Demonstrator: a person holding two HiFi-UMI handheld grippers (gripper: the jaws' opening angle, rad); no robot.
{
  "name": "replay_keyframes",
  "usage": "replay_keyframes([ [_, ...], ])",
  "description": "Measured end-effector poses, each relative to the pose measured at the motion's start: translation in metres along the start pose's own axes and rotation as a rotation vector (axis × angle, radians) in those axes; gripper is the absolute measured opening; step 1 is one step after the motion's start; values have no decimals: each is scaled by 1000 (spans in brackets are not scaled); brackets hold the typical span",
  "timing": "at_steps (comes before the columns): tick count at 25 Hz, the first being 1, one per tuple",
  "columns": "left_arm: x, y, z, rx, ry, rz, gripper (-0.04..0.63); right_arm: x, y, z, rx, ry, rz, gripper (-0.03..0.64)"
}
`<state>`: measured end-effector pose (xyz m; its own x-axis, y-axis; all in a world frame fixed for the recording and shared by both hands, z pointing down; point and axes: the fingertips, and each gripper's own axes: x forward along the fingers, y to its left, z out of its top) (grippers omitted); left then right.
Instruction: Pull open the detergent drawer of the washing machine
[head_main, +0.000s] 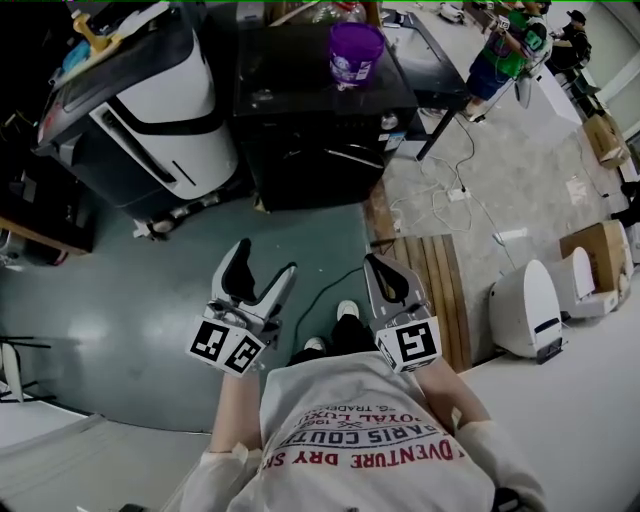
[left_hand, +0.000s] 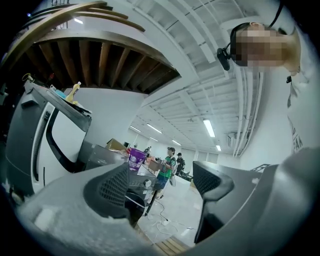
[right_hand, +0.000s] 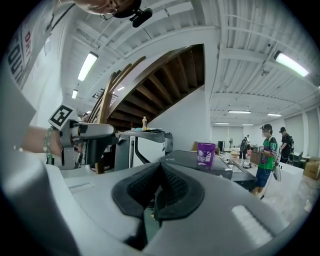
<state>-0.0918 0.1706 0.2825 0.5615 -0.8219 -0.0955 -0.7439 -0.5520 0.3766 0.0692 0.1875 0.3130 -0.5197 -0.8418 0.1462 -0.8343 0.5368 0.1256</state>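
Nearest the lens: the left tongs (head_main: 266, 258) stand wide open with nothing between the pads. The right tongs (head_main: 385, 272) are closed pad to pad on nothing. Both are held out in front of the person's shirt (head_main: 370, 440).

Washing machine (head_main: 320, 120): taken to be the black cabinet straight ahead, well apart from both tongs. A dial (left_hand: 146, 183) shows on its front, but the detergent drawer cannot be singled out on the dark face.

A purple cup (head_main: 355, 50) stands on the machine's top, toward the far side. A white-and-grey appliance (head_main: 150, 110) stands just beside the machine on the left.

Room for moving: the green floor (head_main: 130, 290) between tongs and machine lies open. Wooden slats (head_main: 435, 290) and a white cable (head_main: 450, 195) lie to the right.

Gripper views only: the underside of a wooden stair (right_hand: 165, 85), and a yellow bottle (left_hand: 75, 91) on the appliance's raised lid. The right gripper view also shows the left tongs from the side. Head view only: the floor, slats and cable.
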Motion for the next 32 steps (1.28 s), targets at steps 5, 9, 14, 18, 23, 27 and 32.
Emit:
replay_keyframes([
  [5,29,22,-11,8,28,28,391,40,-20,-14,39,0,34,1],
  [9,62,48,-13,26,41,79,391,86,-45,-20,59,-7,88,1],
  [14,130,81,0,0,9,124,391,154,-99,-7,48,-35,149,1],
  [18,183,101,3,-7,12,163,391,200,-147,-2,78,-31,175,2],
  [23,229,124,-5,-39,7,179,391,244,-189,-7,84,-24,195,1],
  [27,256,147,-21,-88,17,173,391,277,-206,-18,128,-12,212,2],
  [32,274,187,-53,-213,21,159,391,312,-203,-37,123,16,247,1],
])
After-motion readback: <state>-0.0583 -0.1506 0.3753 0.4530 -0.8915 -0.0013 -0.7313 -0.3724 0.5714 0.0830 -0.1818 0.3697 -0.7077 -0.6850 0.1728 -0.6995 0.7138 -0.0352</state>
